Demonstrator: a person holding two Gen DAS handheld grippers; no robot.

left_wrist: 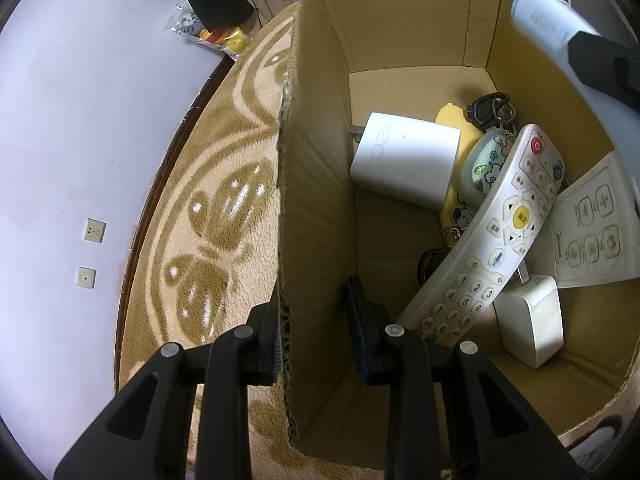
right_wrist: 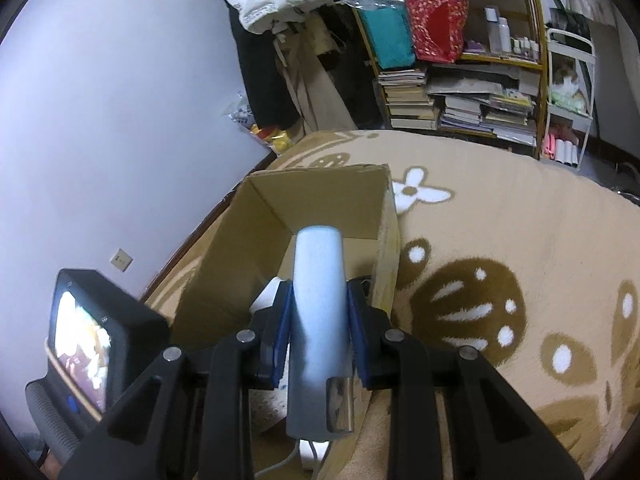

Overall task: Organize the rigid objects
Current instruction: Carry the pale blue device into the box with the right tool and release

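Right gripper [right_wrist: 318, 312]: clamped on one pale blue cylinder [right_wrist: 318, 300], blue pads pressing both sides, held above the open box.
Left gripper [left_wrist: 312, 328]: fingers astride the box's near wall, one outside and one inside, with a gap left on the inner side; I cannot tell whether it pinches the cardboard.
Boxes: one cardboard box [left_wrist: 316, 216], open at the top.
Box contents: one long white remote [left_wrist: 492, 240] lying diagonally over the rest; two white chargers, the larger [left_wrist: 404, 160] towards the far wall, the smaller [left_wrist: 532, 320] under the remote's near end; one flat white remote card [left_wrist: 596, 224] by the right wall; one black car key [left_wrist: 488, 108] with cartoon keychain charms [left_wrist: 486, 168]; one yellow item [left_wrist: 452, 120] beneath them.
Surface: a beige bed blanket [right_wrist: 500, 240] with brown flower patterns, carrying the box.
Room: a lilac wall [left_wrist: 80, 100] with two sockets, a shelf [right_wrist: 460, 60] stacked with books and bags, hanging clothes.
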